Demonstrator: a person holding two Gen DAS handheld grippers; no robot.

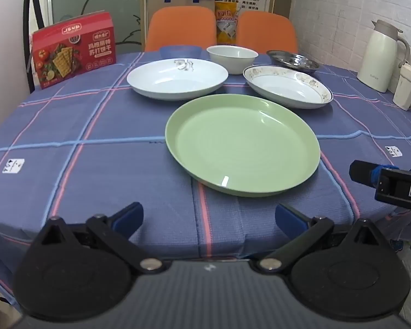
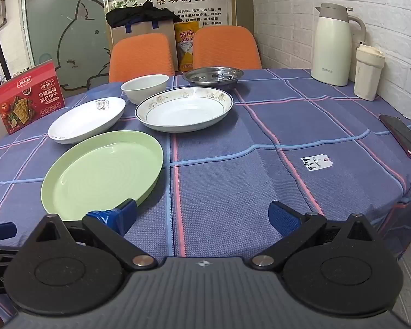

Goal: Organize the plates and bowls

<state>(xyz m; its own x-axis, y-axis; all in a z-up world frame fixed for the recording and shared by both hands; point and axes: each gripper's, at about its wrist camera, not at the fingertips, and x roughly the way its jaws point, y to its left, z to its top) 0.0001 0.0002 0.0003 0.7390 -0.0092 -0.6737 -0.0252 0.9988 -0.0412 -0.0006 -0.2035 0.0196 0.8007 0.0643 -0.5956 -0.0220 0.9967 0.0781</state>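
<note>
A green plate (image 1: 242, 144) (image 2: 102, 174) lies nearest on the blue checked tablecloth. Behind it sit a white plate with a dark motif (image 1: 177, 78) (image 2: 86, 119), a floral-rimmed plate (image 1: 287, 86) (image 2: 184, 108), a white bowl (image 1: 232, 58) (image 2: 144, 87), a steel dish (image 1: 293, 60) (image 2: 213, 76) and a blue bowl (image 1: 180, 51). My left gripper (image 1: 209, 216) stands open over the table's near edge, short of the green plate, with nothing between its fingers. My right gripper (image 2: 202, 218) is open too, its left fingertip beside the green plate's near rim.
A red cracker box (image 1: 74, 48) (image 2: 30, 100) stands at the back left. A cream thermos jug (image 1: 380, 54) (image 2: 335, 45) and a lidded cup (image 2: 368, 72) stand by the brick wall at right. A phone (image 2: 402, 135) lies at the right edge. Two orange chairs (image 1: 182, 27) stand behind the table.
</note>
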